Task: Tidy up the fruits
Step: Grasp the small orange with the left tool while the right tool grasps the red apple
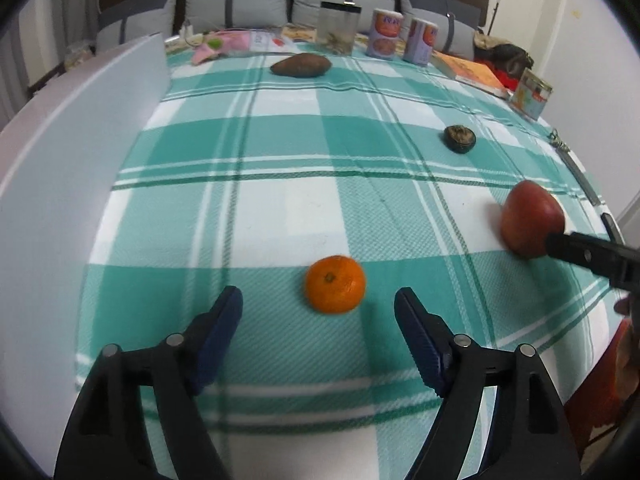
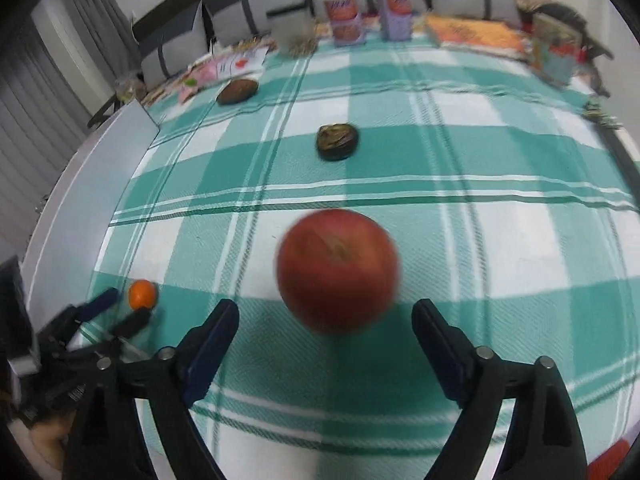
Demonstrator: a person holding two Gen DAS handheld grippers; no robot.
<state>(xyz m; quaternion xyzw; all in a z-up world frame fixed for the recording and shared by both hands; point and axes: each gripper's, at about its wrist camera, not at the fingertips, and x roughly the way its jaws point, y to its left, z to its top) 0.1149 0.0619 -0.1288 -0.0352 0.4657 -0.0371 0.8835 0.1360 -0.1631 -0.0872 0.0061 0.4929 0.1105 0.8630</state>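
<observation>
A small orange (image 1: 335,284) lies on the green checked cloth just ahead of my open left gripper (image 1: 319,306), between the fingertips' line and slightly beyond it. A red apple (image 2: 338,270) lies just ahead of my open right gripper (image 2: 326,320); it also shows at the right of the left wrist view (image 1: 532,218). A dark round fruit (image 2: 338,141) sits mid-table, and a brown oblong fruit (image 1: 301,65) lies at the far side. The left gripper (image 2: 124,306) and the orange (image 2: 142,293) show at the lower left of the right wrist view.
A white board (image 1: 80,152) stands along the table's left edge. Cans (image 1: 387,32), a clear jar (image 1: 338,28), books (image 1: 470,72) and papers line the far edge. A grey sofa (image 1: 240,4) stands behind the table. A metal strip (image 1: 580,176) lies at the right edge.
</observation>
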